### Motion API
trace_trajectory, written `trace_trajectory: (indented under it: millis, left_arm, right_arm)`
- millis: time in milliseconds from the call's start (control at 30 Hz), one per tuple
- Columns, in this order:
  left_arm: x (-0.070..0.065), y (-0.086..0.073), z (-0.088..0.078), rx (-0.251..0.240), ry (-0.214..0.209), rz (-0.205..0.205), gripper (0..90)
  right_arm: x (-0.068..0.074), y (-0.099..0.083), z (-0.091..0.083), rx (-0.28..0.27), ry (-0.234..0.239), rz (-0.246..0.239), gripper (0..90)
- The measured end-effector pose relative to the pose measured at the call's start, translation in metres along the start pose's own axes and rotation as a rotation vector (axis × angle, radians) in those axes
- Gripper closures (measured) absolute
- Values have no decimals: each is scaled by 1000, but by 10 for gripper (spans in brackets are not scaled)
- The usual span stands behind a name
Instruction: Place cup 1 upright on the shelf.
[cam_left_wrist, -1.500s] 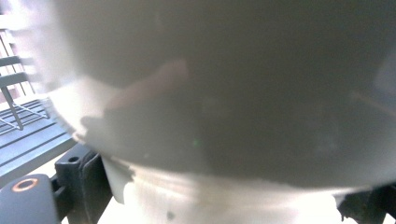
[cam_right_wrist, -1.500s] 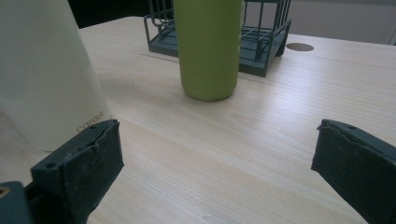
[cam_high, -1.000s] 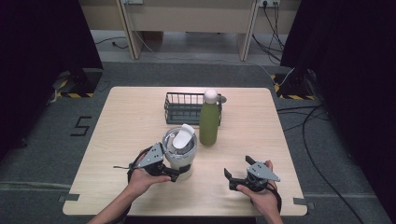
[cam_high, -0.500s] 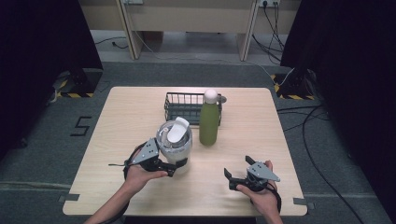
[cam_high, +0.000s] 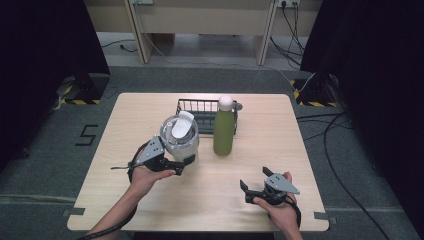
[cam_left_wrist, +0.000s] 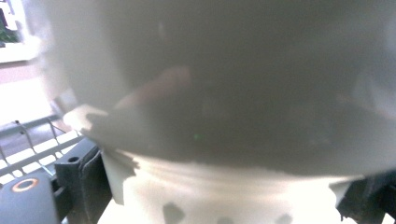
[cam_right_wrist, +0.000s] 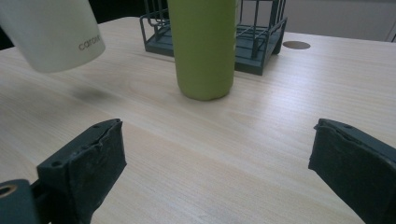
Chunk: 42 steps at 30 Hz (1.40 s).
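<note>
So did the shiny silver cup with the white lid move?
Yes. The shiny silver cup with the white lid, held in the left gripper, has gone up and back toward the dark wire basket, nearer than before.

A wire basket is set on the table near the middle of its far edge. A bottle is stood upright just before the basket's right part, toward the table's centre. A tumbler is held tilted to the left of the bottle and before the basket's left part, raised off the table surface; it is clamped between the jaws of the left gripper, which is placed nearer the near-left corner. The right gripper is held low near the near edge, right of centre, well apart from the bottle, its jaws spread and pointed toward the left.
</note>
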<state>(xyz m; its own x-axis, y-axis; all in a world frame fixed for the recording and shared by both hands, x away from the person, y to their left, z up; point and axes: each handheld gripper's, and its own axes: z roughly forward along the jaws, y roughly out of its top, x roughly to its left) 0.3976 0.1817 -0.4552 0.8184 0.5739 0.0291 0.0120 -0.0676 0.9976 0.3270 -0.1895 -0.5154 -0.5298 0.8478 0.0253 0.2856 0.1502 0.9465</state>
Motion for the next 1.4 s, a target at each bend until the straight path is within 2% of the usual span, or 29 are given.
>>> trace_trajectory:
  millis: [133, 167, 233, 267, 633, 1400]
  left_arm:
    - [8, 6, 3, -15, 26, -3, 93]
    - [12, 8, 4, -26, 44, 28, 93]
    - [15, 11, 6, -28, 51, 29, 94]
    - [15, 11, 6, -20, 42, -5, 94]
    - [29, 19, 18, -30, 81, -6, 93]
    - [49, 48, 40, -79, 130, -8, 93]
  right_arm:
    - [0, 0, 0, -4, 0, -1, 35]
    - [0, 0, 0, -3, -1, 0, 36]
    - [0, 0, 0, -3, 0, 0, 37]
    - [0, 0, 0, -3, 0, 0, 37]
    - [-1, 0, 0, -1, 1, 4, 38]
    - [-1, -1, 0, -2, 2, 7, 42]
